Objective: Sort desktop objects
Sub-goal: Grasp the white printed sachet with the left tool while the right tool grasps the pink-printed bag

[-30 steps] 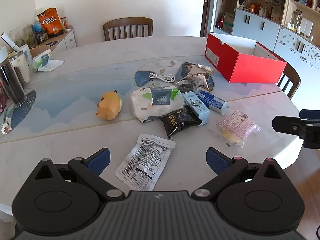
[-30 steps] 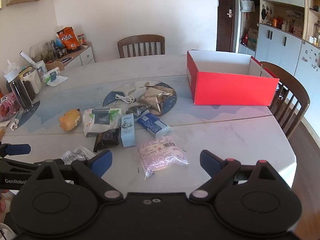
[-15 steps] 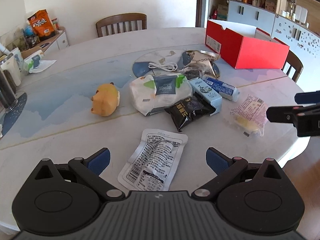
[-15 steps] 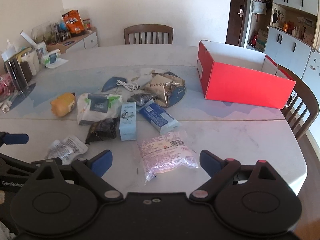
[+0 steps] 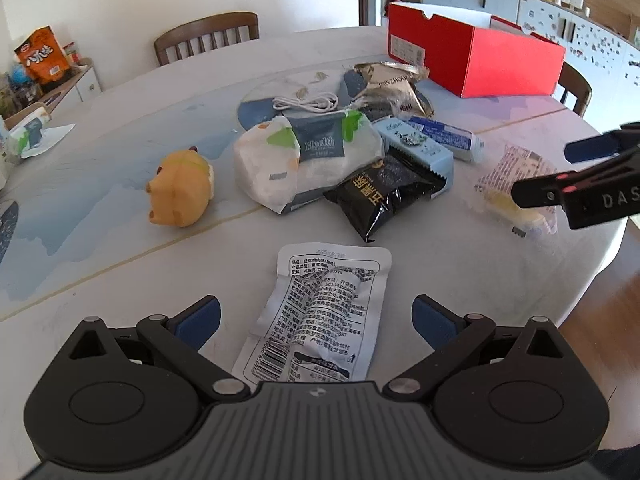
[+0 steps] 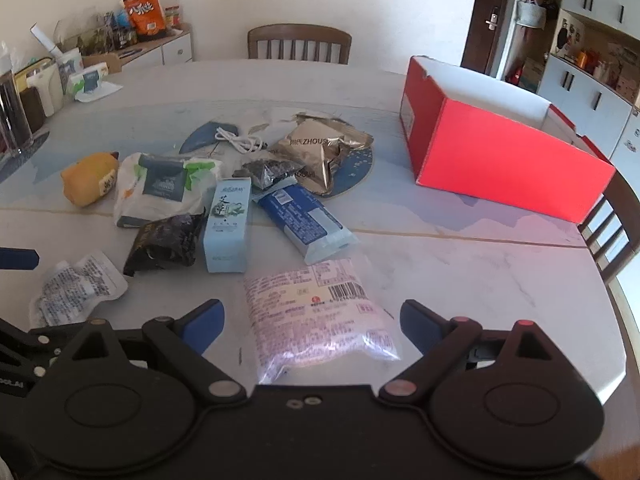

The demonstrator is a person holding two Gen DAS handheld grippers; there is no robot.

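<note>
Both grippers, the left gripper (image 5: 316,314) and right gripper (image 6: 311,318), moved closer, still open.

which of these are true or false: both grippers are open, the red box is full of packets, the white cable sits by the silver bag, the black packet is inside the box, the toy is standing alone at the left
1. Both grippers are open. True: the left gripper and right gripper hold nothing.
2. The red box is full of packets. False: the part of its inside that shows is bare.
3. The white cable lies beside the silver bag. True.
4. The black packet is inside the box. False: it lies on the table against the pale blue carton.
5. The yellow toy sits apart, left of the pile. True.
</note>
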